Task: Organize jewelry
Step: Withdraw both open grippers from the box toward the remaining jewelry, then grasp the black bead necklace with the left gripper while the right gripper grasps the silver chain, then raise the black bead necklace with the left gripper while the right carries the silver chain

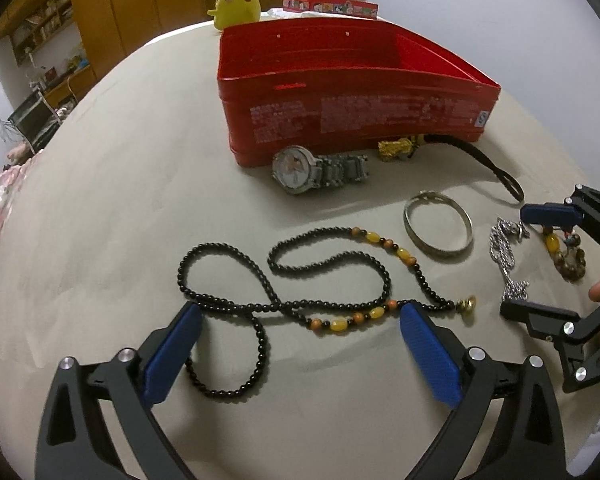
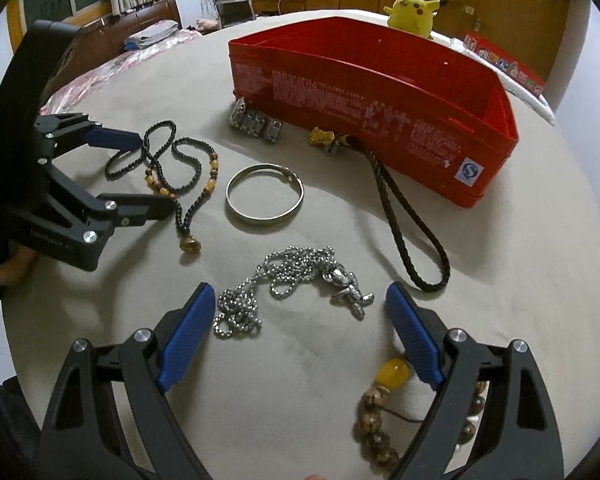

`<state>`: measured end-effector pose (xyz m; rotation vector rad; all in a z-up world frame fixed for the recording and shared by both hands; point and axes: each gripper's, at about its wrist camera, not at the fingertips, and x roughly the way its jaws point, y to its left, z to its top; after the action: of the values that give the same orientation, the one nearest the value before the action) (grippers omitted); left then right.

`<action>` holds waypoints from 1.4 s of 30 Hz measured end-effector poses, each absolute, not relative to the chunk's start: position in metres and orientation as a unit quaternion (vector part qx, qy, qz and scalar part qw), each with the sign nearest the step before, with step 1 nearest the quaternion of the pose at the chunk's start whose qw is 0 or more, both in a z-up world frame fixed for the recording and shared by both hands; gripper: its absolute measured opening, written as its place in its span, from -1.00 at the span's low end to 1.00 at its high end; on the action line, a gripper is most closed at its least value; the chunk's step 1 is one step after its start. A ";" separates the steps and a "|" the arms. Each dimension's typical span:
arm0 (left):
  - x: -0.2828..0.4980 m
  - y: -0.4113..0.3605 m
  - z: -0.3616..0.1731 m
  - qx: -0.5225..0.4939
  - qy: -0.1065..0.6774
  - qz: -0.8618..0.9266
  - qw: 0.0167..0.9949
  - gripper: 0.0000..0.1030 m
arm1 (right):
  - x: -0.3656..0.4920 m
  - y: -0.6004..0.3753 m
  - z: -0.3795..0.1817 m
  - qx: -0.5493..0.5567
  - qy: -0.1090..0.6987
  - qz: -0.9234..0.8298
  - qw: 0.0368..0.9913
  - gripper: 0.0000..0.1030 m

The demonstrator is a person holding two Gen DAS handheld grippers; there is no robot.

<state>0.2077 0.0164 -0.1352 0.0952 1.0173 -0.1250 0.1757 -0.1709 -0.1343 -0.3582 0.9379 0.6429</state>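
Red box [image 1: 340, 100] print unreadable.
Both hand-held grippers spread wide: left [image 1: 300, 344] at beads [image 1: 284, 280], right [image 2: 300, 328] at chain [image 2: 284, 280], six o'clock.

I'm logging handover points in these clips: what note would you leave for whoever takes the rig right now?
Left gripper open, straddling the black bead necklace.
Right gripper open over the silver chain.
Watch, gold charm with braided cord, silver bangle and brown bead bracelet all lie on the table.
Red box: nothing visible inside.
Nothing stored yet; every piece remains.
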 end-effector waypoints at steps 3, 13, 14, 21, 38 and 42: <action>0.211 0.017 -0.135 0.043 0.487 -0.059 0.871 0.94 | 0.181 -0.170 -0.136 -0.165 0.445 0.307 0.825 0.68; 0.203 0.019 -0.128 0.038 0.466 -0.061 0.882 -0.63 | 0.183 -0.172 -0.131 -0.152 0.455 0.325 0.815 -0.37; 0.203 0.019 -0.128 0.036 0.465 -0.063 0.882 -0.68 | 0.182 -0.171 -0.130 -0.150 0.456 0.326 0.815 -0.53; 0.190 0.022 -0.121 0.032 0.441 -0.060 0.895 -0.94 | 0.178 -0.173 -0.129 -0.137 0.457 0.324 0.817 -0.78; 0.144 0.025 -0.048 0.027 0.369 -0.064 0.927 -0.94 | 0.161 -0.197 -0.077 -0.079 0.418 0.328 0.843 -0.79; 0.136 0.022 -0.028 0.035 0.353 -0.066 0.933 -0.94 | 0.156 -0.198 -0.060 -0.078 0.403 0.331 0.849 -0.79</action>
<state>0.1362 0.0218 -0.0282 0.0719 0.7214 -0.1342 0.1555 -0.1983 -0.0602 -0.1636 0.8500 0.6974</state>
